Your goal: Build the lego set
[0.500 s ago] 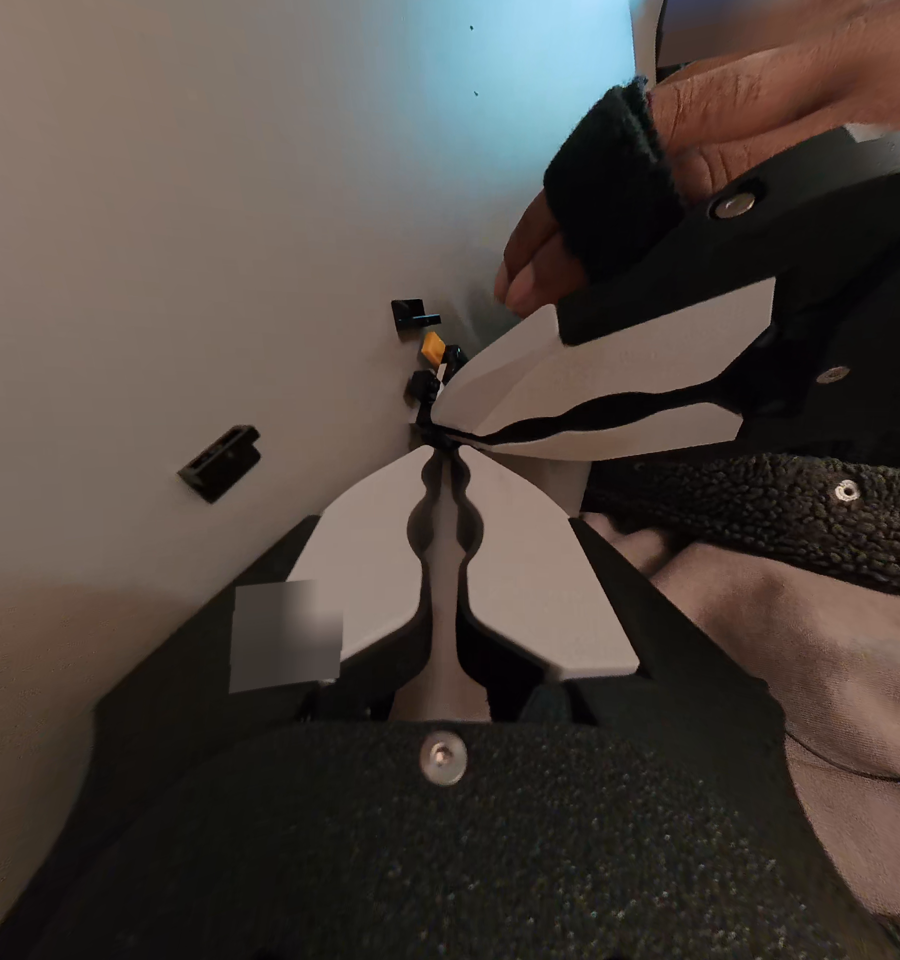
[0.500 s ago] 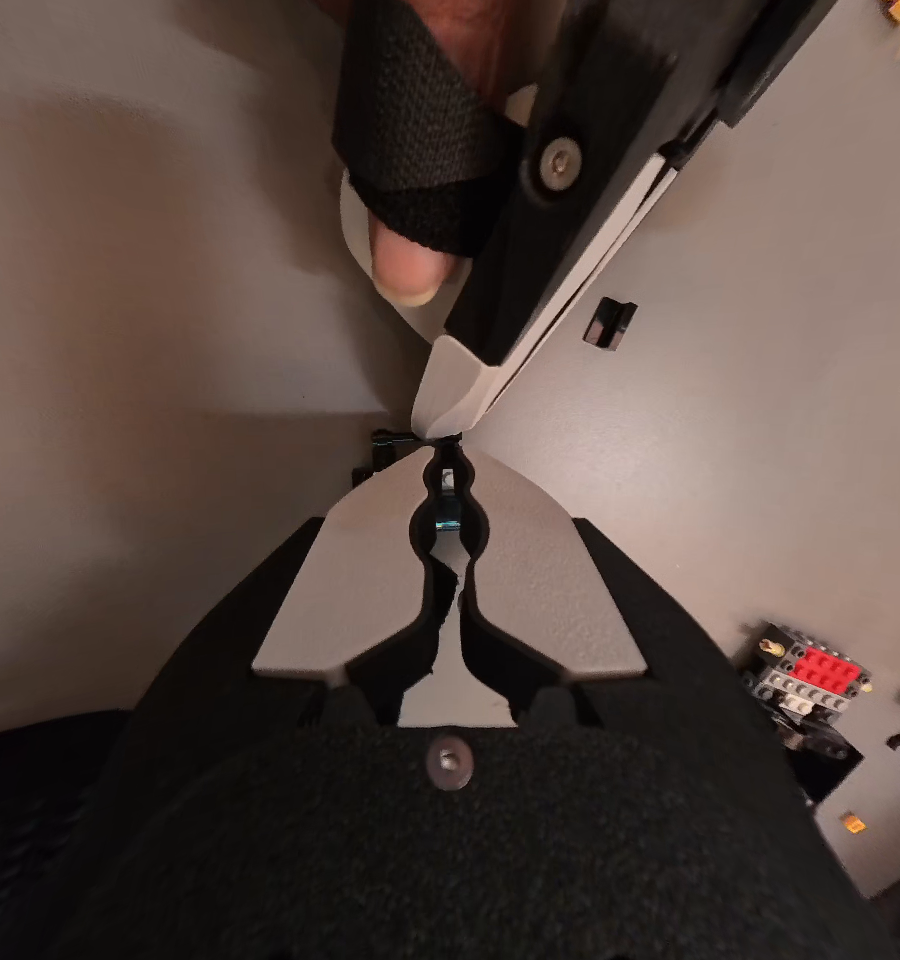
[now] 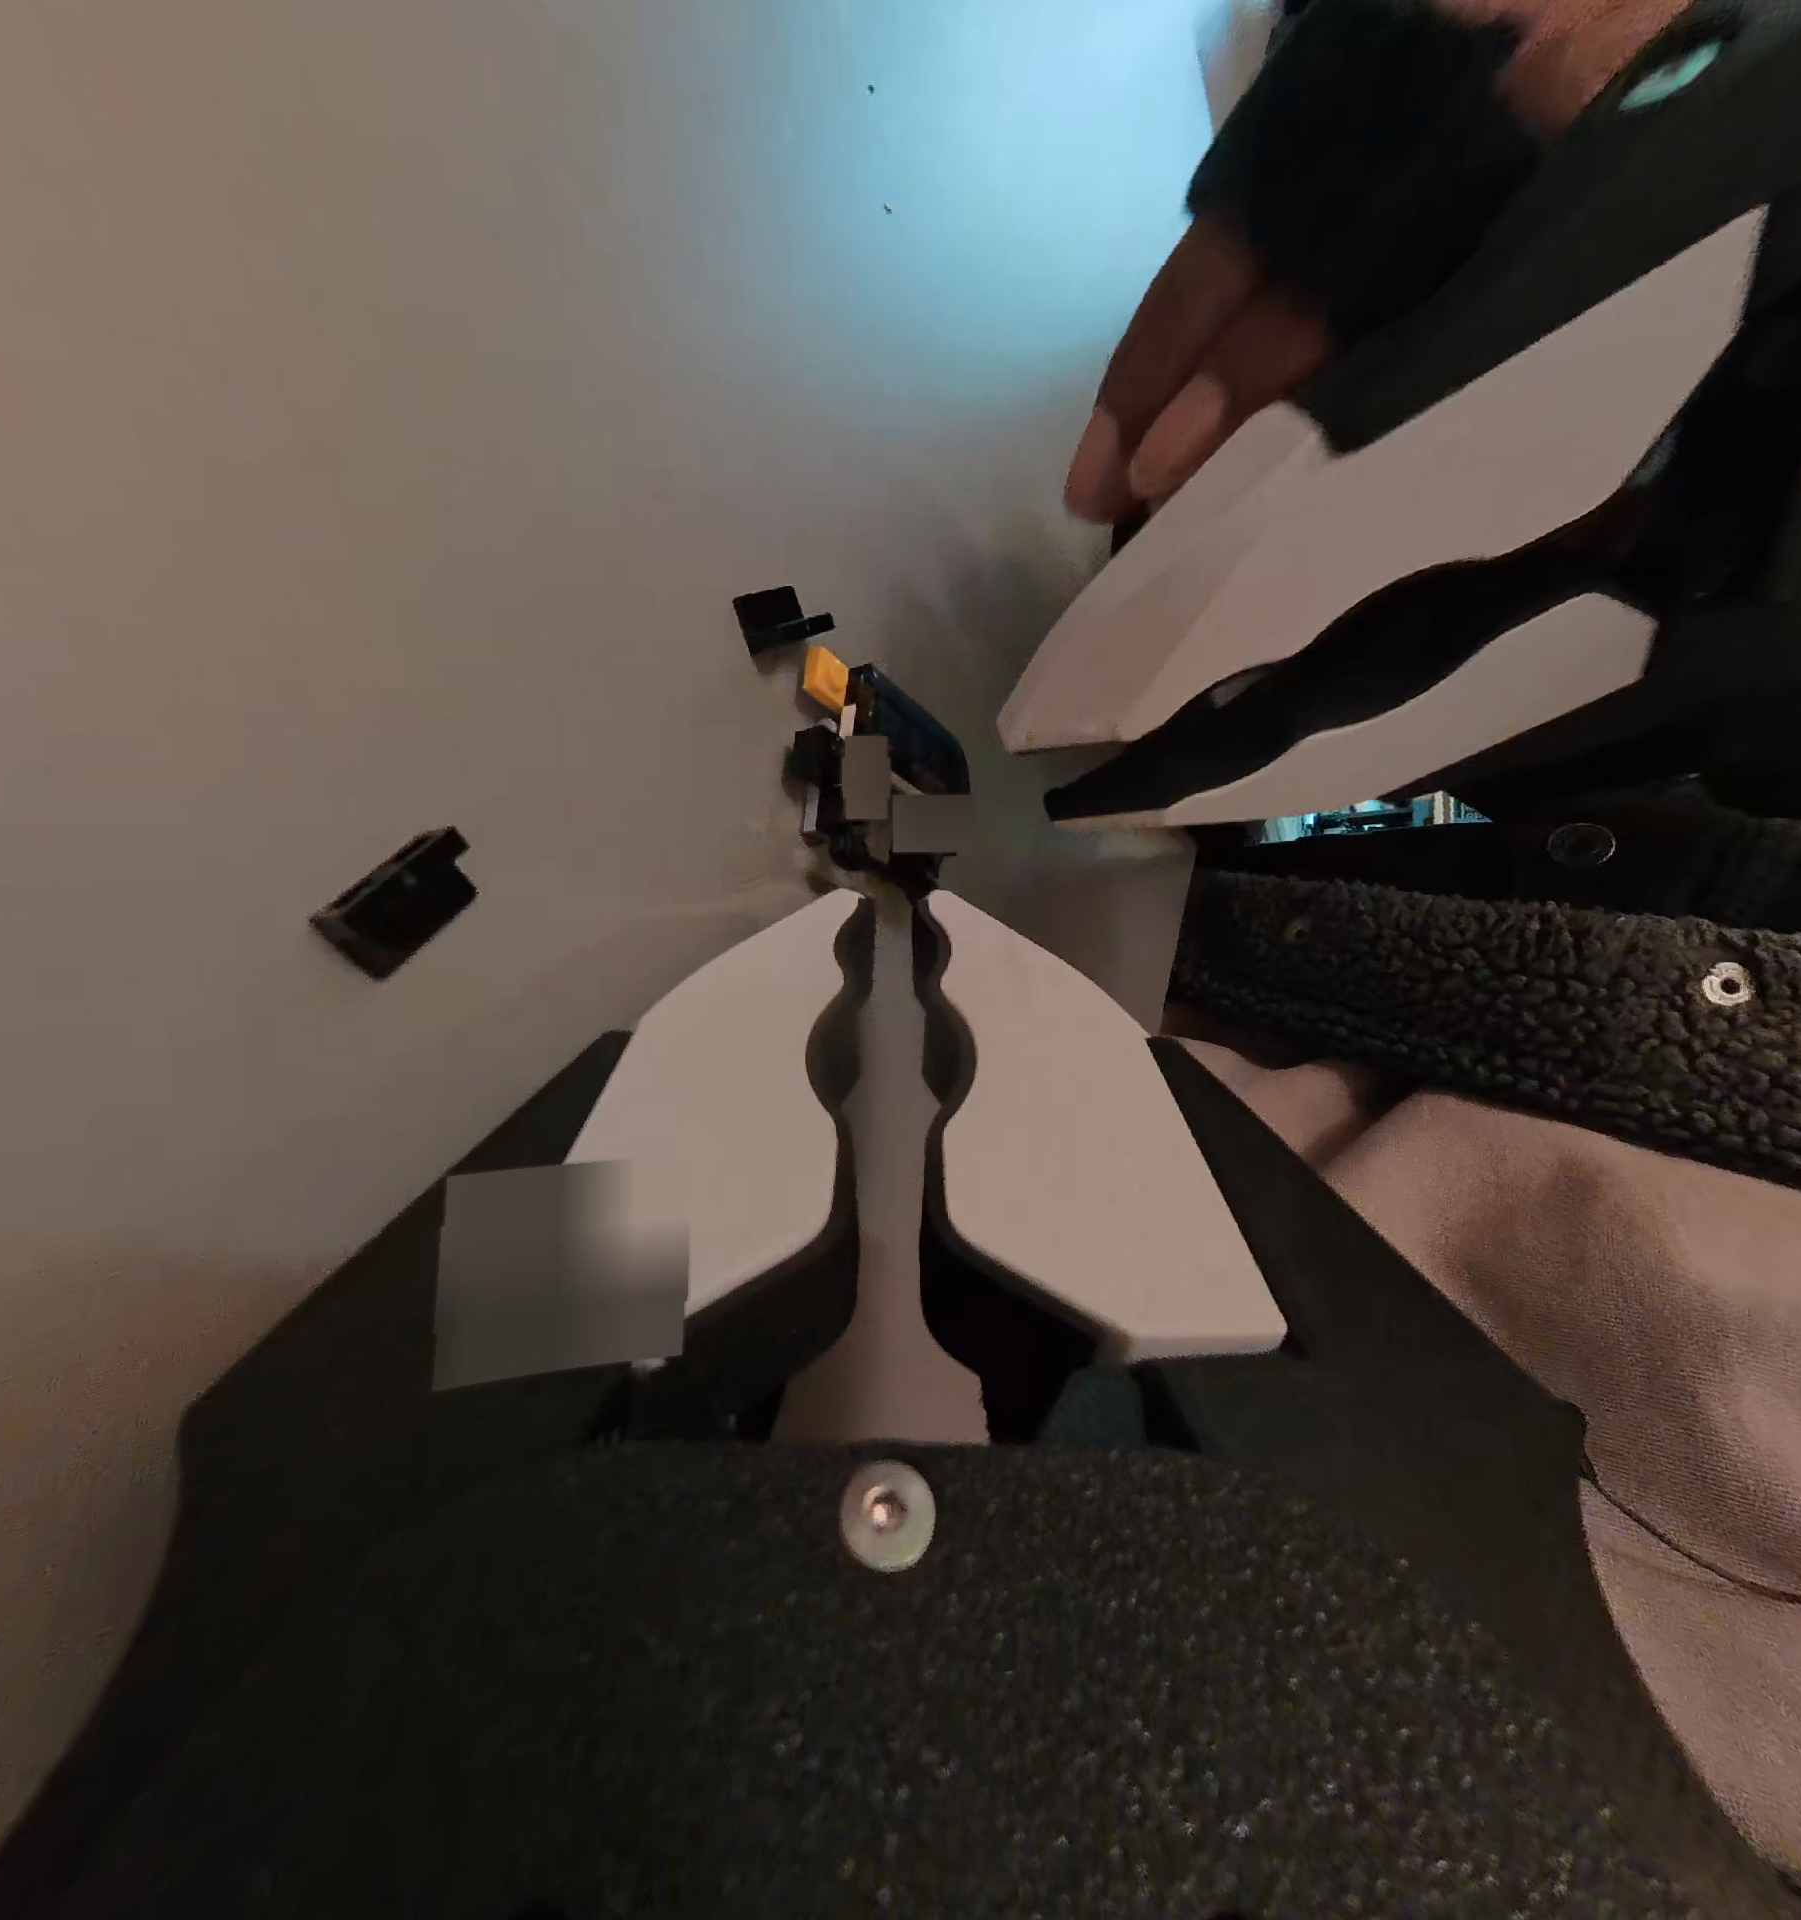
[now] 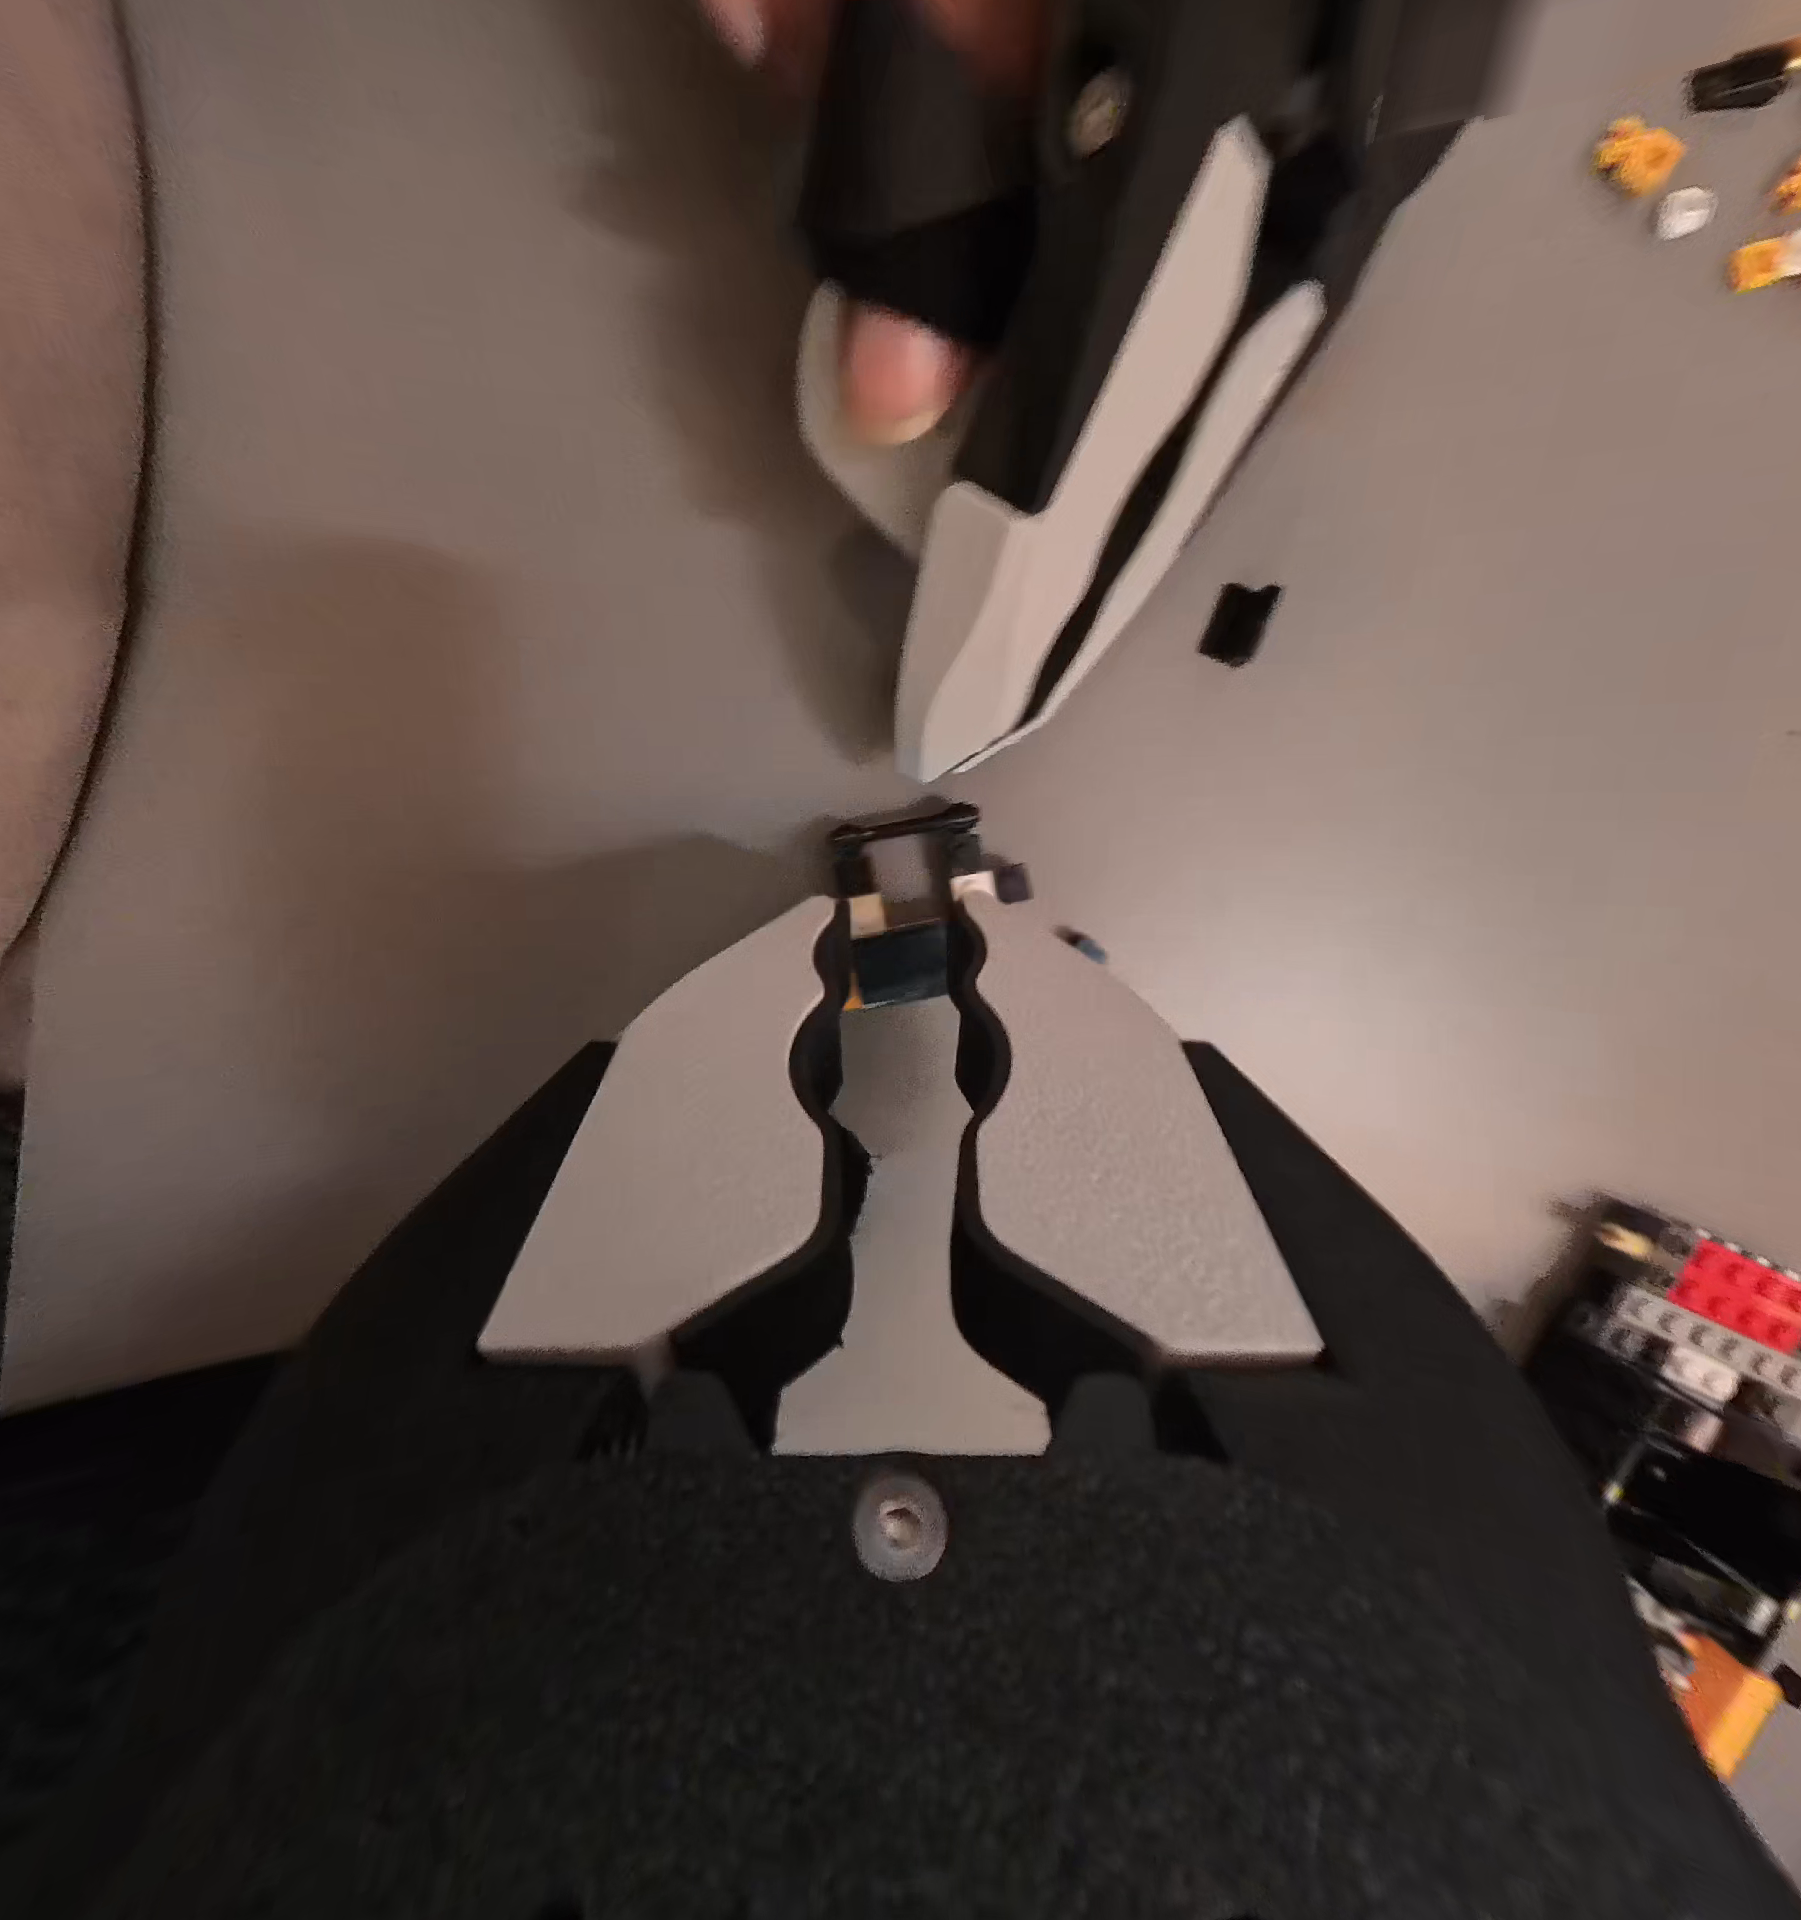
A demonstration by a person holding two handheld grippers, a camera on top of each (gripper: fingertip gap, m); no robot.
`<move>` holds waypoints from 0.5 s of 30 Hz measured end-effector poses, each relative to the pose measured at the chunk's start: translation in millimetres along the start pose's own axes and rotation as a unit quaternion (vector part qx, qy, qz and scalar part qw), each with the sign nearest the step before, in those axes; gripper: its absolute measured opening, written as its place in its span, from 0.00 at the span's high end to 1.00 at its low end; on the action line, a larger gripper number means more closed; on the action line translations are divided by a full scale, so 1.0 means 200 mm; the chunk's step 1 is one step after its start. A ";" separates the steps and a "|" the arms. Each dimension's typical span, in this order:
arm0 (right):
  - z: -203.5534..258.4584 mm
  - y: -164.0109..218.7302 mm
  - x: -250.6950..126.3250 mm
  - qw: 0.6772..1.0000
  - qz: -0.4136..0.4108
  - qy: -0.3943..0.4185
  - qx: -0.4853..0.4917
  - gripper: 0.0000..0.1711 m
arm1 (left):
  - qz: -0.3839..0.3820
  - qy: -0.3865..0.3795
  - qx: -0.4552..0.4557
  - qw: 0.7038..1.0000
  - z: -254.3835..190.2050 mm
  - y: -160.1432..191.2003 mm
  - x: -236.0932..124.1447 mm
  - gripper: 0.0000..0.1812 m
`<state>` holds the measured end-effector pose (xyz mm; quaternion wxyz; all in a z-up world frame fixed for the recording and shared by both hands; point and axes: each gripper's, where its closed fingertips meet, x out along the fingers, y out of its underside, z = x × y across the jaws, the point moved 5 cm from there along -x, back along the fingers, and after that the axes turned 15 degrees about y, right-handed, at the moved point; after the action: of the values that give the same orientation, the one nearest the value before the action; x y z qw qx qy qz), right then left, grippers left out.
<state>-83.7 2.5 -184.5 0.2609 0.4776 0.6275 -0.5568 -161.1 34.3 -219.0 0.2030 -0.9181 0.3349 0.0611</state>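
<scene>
A small lego assembly [image 3: 880, 774] of black, blue and orange parts lies on the grey table just past my left gripper [image 3: 891, 902]. The left jaws are nearly closed, tips at the assembly's black end; I cannot tell if they grip it. My right gripper [image 3: 1031, 769] is open and hangs a little to the right of the assembly, clear of it. In the right wrist view the assembly [image 4: 901, 914] shows between the tips of my open right gripper [image 4: 901, 920], with the left gripper [image 4: 935, 774] just beyond it.
A black bracket [image 3: 397, 899] lies left of the assembly, also in the right wrist view [image 4: 1239, 623]. A small black piece [image 3: 776, 618] lies behind it. A part-built model with a red plate [image 4: 1706, 1340] stands at right. Loose orange pieces [image 4: 1644, 156] lie far right. The person's clothing [image 3: 1498, 1299] is close. My left and right fingertips are right by each other.
My right gripper has opened, let go of the assembly and drawn back from it. The left gripper's tips have stayed at the assembly's end.
</scene>
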 end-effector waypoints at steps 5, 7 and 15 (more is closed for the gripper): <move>0.06 0.01 0.06 0.999 0.004 0.002 -0.034 0.93 | 0.003 -0.016 0.030 0.999 0.00 0.00 -0.02 0.97; 0.06 0.00 0.07 0.999 0.011 -0.004 -0.036 0.94 | 0.007 -0.027 0.047 0.999 0.00 0.00 -0.03 0.97; 0.07 -0.01 0.11 0.997 0.051 -0.014 -0.059 0.96 | -0.005 -0.059 0.104 0.993 -0.01 0.00 -0.07 0.99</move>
<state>-97.8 -4.6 -204.9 0.3254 0.4846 0.6308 -0.5112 -171.6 41.6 -213.4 0.3172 -0.8883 0.3226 0.0791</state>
